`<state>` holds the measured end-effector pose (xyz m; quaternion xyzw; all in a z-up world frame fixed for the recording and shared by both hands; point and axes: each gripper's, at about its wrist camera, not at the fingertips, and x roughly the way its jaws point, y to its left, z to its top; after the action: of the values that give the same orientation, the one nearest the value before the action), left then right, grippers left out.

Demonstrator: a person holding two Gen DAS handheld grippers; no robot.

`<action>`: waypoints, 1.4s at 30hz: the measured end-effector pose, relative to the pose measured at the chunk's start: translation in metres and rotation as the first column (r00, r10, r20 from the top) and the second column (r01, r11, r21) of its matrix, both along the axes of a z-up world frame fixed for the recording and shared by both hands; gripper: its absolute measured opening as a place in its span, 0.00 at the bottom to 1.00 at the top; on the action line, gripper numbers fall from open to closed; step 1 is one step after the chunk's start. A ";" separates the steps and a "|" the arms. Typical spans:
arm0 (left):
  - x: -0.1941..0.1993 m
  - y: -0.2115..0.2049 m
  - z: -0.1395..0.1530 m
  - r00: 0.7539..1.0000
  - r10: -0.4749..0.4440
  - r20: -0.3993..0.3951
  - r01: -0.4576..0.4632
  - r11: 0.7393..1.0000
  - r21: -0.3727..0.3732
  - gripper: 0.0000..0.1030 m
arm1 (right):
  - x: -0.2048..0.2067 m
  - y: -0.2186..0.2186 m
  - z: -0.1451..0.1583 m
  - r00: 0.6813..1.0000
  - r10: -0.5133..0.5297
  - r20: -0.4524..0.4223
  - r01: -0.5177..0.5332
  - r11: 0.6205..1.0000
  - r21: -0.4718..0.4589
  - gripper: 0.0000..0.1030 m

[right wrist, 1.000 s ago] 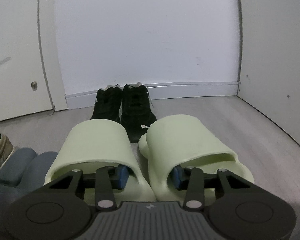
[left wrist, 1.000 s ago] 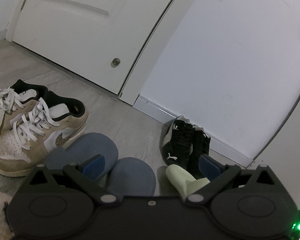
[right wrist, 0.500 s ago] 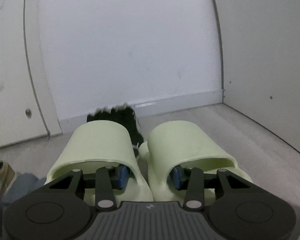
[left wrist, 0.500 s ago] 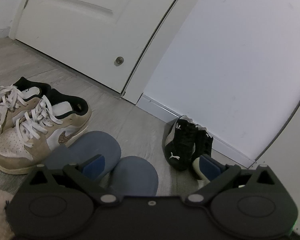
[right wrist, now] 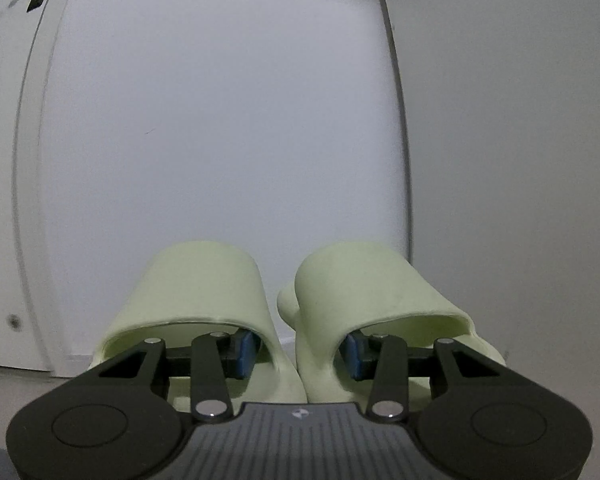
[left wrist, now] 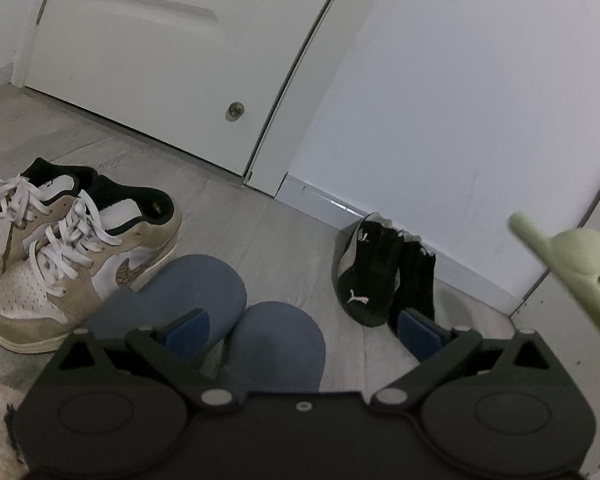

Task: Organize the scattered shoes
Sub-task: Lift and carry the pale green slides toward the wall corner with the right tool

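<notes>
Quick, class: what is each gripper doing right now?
Left gripper: open, holding nothing.
Right gripper: one finger inside each green slipper, carrying the pair.

Both rigs look basically the same: matte black plastic. The left gripper (left wrist: 302,326) has two round disc housings at its base, crossed linkage bars with silver screws at the pivots, and blue pads on the fingers (left wrist: 188,326). The right gripper (right wrist: 300,354) matches, plus a ribbed grey centre panel with a tiny logo behind the linkage.
</notes>
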<state>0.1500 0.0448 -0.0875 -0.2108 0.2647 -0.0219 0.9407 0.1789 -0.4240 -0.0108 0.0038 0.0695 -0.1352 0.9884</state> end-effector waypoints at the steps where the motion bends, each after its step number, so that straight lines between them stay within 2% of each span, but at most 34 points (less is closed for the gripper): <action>1: 0.001 -0.001 -0.001 1.000 -0.001 -0.005 0.001 1.000 0.005 0.99 | 0.006 -0.011 -0.004 1.000 -0.006 -0.005 0.006 1.000 -0.014 0.43; 3: 0.003 -0.002 -0.002 1.000 0.000 -0.016 0.001 1.000 0.015 0.99 | 0.015 -0.030 -0.015 0.999 -0.032 -0.033 0.032 0.999 0.004 0.43; 9: 0.020 -0.010 -0.008 0.998 -0.029 -0.060 0.032 0.998 0.049 0.99 | 0.038 -0.074 -0.048 0.978 -0.147 -0.149 0.170 0.973 0.157 0.44; 13: 0.038 -0.015 -0.018 0.993 -0.069 -0.094 0.073 0.997 0.041 0.99 | 0.061 -0.089 -0.074 0.954 -0.201 -0.224 0.237 0.960 0.150 0.44; 16: 0.043 -0.016 -0.022 0.988 -0.077 -0.130 0.083 0.996 0.036 0.99 | 0.071 -0.096 -0.084 0.946 -0.216 -0.243 0.255 0.957 0.141 0.44; 20: 0.036 -0.012 -0.019 0.993 -0.072 -0.097 0.073 0.997 0.013 0.99 | 0.085 -0.102 -0.096 0.935 -0.238 -0.265 0.275 0.954 0.115 0.44; 24: 0.032 -0.005 -0.017 0.995 -0.061 -0.075 0.059 0.998 -0.029 0.99 | 0.100 -0.107 -0.113 0.921 -0.240 -0.308 0.269 0.962 0.055 0.44; 27: 0.034 -0.006 -0.016 0.996 -0.059 -0.072 0.057 0.998 -0.029 0.99 | 0.107 -0.111 -0.125 0.911 -0.248 -0.331 0.276 0.960 0.041 0.44; 29: 0.035 -0.009 -0.015 0.996 -0.059 -0.073 0.059 0.998 -0.014 0.99 | 0.115 -0.116 -0.133 0.913 -0.247 -0.326 0.276 0.960 0.047 0.44; 34: 0.041 -0.015 -0.016 0.992 -0.091 -0.091 0.092 0.996 0.007 0.99 | 0.144 -0.104 -0.149 0.930 -0.177 -0.321 0.160 0.984 -0.077 0.44; 38: 0.050 -0.014 -0.021 0.988 -0.098 -0.121 0.098 0.995 -0.004 0.99 | 0.161 -0.103 -0.168 0.936 -0.131 -0.326 0.114 0.991 -0.069 0.43; 41: 0.054 -0.016 -0.023 0.988 -0.095 -0.124 0.095 0.995 -0.001 0.99 | 0.177 -0.101 -0.175 0.940 -0.111 -0.322 0.087 0.992 -0.088 0.43; 42: 0.055 -0.016 -0.023 0.987 -0.102 -0.125 0.103 0.995 0.000 0.99 | 0.179 -0.117 -0.166 0.940 -0.111 -0.322 0.087 0.992 -0.089 0.43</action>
<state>0.2047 0.0283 -0.1107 -0.1949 0.3336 -0.0562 0.9207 0.3580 -0.5413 -0.1771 -0.0516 0.2265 -0.1861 0.9547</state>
